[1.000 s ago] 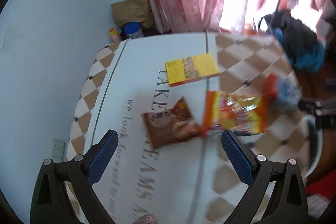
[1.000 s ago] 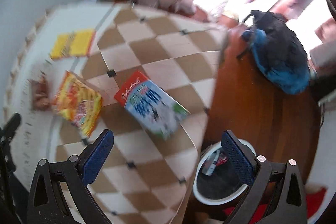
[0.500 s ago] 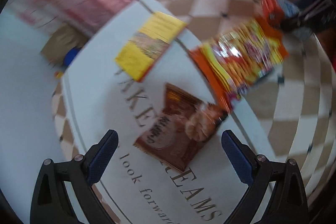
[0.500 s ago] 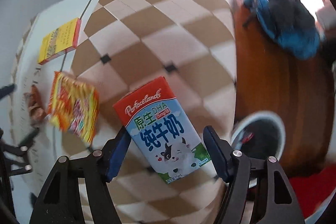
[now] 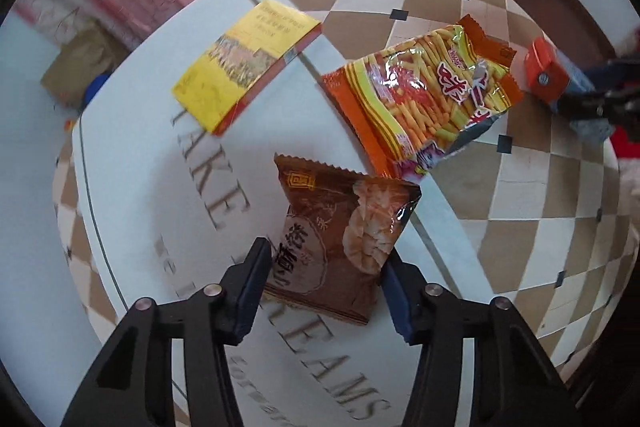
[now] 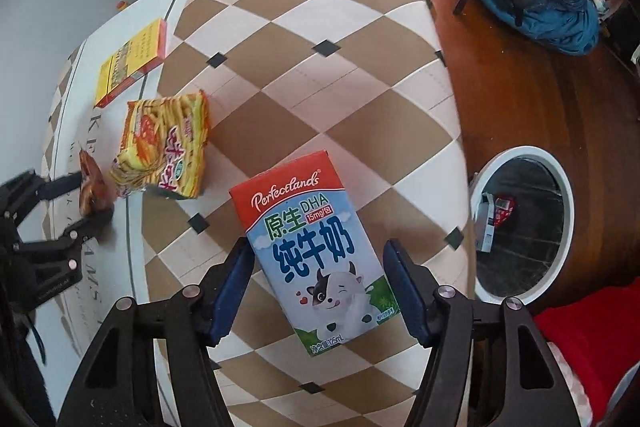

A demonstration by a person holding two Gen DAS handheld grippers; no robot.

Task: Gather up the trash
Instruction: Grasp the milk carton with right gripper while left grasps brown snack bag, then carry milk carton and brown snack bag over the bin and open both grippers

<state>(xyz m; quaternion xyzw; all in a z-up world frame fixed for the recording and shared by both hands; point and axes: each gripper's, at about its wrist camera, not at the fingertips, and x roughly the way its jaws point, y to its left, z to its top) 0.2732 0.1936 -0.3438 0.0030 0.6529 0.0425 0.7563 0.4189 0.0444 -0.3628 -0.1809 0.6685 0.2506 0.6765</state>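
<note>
— Left gripper (image 5: 325, 281): I have its pads against both edges of the brown snack packet (image 5: 340, 239), lying flat on the tablecloth (image 5: 132, 187).

— And your right?

— Right gripper (image 6: 316, 289) straddles the milk carton (image 6: 316, 251); I can't tell whether it pinches. Orange snack bag (image 6: 164, 147) lies at ten o'clock from it, white bin (image 6: 520, 223) at three o'clock.

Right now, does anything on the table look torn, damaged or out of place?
The orange snack bag looks torn open at its lower corner, where silver lining shows. The milk carton, brown snack packet and yellow box lie flat and look intact. Nothing is spilled.
</note>
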